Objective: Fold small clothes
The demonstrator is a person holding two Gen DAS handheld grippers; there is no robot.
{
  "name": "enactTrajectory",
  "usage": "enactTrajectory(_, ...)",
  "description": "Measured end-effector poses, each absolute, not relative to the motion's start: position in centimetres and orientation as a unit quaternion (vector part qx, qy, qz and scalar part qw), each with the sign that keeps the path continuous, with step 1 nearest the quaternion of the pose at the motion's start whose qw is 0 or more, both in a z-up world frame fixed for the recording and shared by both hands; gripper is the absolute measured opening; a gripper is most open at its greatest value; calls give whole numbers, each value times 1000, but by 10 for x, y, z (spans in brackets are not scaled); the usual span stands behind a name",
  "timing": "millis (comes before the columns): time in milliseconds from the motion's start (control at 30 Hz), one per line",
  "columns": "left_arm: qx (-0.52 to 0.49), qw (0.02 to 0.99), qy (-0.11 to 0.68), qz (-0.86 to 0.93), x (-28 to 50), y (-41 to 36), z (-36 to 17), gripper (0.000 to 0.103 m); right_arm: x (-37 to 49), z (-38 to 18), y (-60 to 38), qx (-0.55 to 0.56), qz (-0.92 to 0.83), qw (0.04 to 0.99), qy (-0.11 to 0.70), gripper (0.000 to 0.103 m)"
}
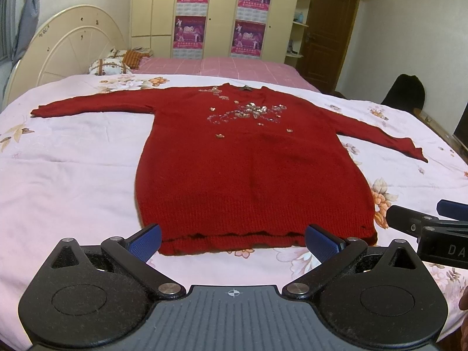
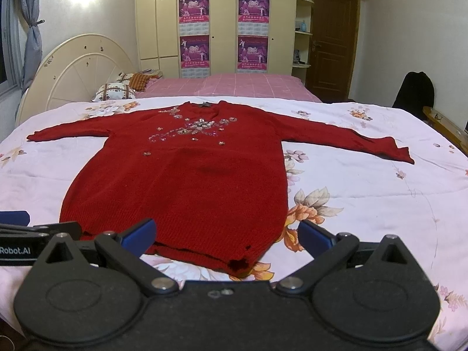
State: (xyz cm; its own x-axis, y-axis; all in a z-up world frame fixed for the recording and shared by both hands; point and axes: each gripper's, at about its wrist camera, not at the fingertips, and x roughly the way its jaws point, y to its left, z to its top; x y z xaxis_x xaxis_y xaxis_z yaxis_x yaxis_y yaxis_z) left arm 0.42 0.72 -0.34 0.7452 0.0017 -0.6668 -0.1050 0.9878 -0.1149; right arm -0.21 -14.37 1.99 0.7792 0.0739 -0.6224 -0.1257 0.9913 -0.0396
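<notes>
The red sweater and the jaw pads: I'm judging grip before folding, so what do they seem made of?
The red sweater looks like matte knitted yarn, with ribbed stitch rows showing near the hem; shiny sequin or bead trim sits on the chest. The blue pads look like textured rubber or plastic, though I cannot be sure.

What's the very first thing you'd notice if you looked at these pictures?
A big red sweater lies spread flat in the middle of the flowery bedsheet, sleeves out to both sides. Shiny sequin flowers sparkle on its chest. Down at its hem, the left gripper and right gripper wait with jaws open.
</notes>
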Motion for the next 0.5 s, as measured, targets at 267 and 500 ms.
enactTrajectory(267,-72,931,356,30,5,6,-4,103,-2,20,-145,-38,53,942,329,102)
enactTrajectory(500,-72,931,357,30,4,6,-4,103,-2,20,-145,-38,54,942,330,102)
